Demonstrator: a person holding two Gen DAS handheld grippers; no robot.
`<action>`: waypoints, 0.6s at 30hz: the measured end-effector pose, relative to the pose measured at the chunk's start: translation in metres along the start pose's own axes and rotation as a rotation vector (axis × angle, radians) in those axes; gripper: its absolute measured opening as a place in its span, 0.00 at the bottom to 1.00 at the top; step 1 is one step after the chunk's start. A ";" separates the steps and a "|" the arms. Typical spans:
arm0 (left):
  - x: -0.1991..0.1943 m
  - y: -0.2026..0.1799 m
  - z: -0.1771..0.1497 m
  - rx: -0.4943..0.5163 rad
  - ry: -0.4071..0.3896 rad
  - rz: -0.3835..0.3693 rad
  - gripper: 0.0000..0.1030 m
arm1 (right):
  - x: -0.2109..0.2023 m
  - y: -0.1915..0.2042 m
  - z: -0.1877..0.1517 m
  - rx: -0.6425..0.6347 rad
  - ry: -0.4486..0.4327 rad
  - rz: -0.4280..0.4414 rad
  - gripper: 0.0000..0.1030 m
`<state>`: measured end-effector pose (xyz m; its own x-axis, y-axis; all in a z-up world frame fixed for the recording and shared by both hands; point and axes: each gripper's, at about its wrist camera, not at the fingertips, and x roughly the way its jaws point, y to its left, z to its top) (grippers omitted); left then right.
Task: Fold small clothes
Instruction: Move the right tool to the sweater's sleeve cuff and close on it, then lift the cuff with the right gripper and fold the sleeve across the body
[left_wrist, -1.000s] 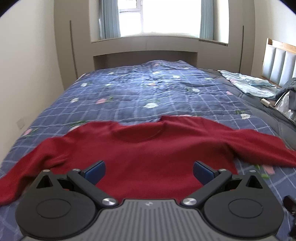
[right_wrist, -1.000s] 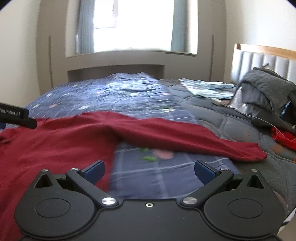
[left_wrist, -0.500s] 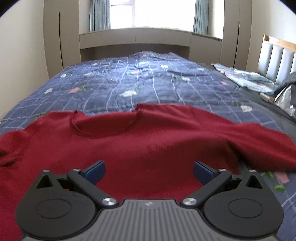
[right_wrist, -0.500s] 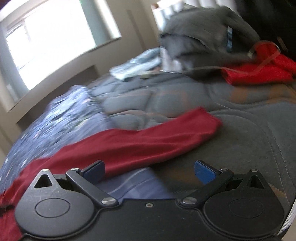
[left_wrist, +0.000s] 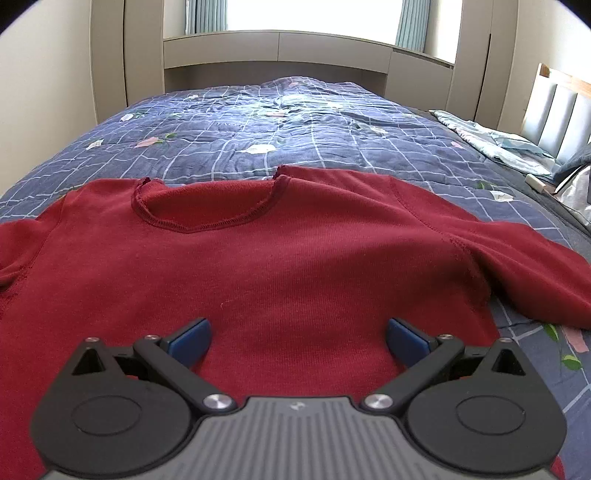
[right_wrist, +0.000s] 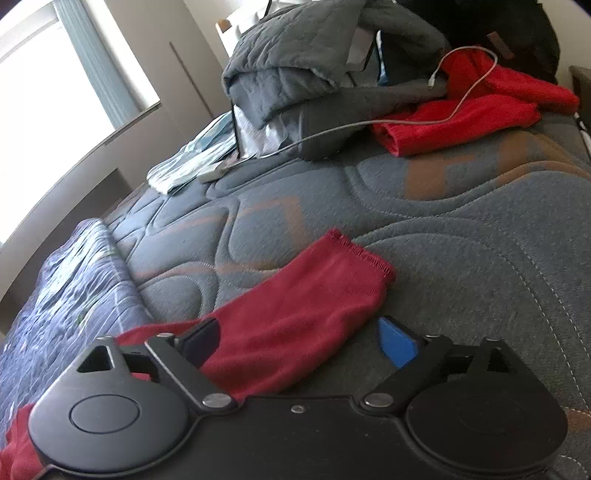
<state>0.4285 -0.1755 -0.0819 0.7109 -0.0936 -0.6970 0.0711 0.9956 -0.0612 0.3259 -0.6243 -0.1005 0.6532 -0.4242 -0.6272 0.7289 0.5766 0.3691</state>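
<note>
From the left wrist, the dark red sweater (left_wrist: 280, 266) lies flat and face-up on the blue checked quilt (left_wrist: 295, 125), neckline away from the camera, its body spread smooth and one sleeve trailing off to the right. The left gripper (left_wrist: 297, 338) hangs low over the lower part of the body with its jaws spread wide and nothing between the blue pads (left_wrist: 190, 339). It seems best used here as an anchor or a second pinch at the hem — it should not drag the cloth and wrinkle what is already flat.

From the right wrist, the view is tilted and a little soft. The sleeve (right_wrist: 295, 314) of the sweater reaches across onto the grey mattress pad (right_wrist: 461, 240), its cuff (right_wrist: 360, 254) lying free beyond the tool. The right gripper (right_wrist: 295, 343) sits down at the sleeve with its jaws closing from wide; the cloth lies between them, though I cannot be sure the pads press on it yet. To do this step well, take the sleeve near the cuff through both layers, lift only enough to clear the bed, then carry it inward across the body so the fold line falls along the shoulder seam. Behind, a grey blanket pile (right_wrist: 314, 59), a bright red garment (right_wrist: 461, 118) and a white cable (right_wrist: 369, 125) sit well apart — keep clear of them.
</note>
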 end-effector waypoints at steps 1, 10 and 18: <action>0.000 0.000 0.000 0.000 0.001 0.000 1.00 | 0.001 0.001 0.000 0.000 -0.007 -0.013 0.79; 0.002 0.001 0.001 -0.006 0.005 -0.004 1.00 | 0.004 0.003 0.006 0.007 -0.018 -0.109 0.28; 0.002 0.003 0.004 -0.018 0.014 -0.017 1.00 | -0.006 0.016 0.017 -0.043 -0.054 -0.070 0.05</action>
<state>0.4326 -0.1730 -0.0809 0.6997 -0.1108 -0.7058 0.0708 0.9938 -0.0859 0.3370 -0.6244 -0.0791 0.6118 -0.5007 -0.6124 0.7645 0.5730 0.2953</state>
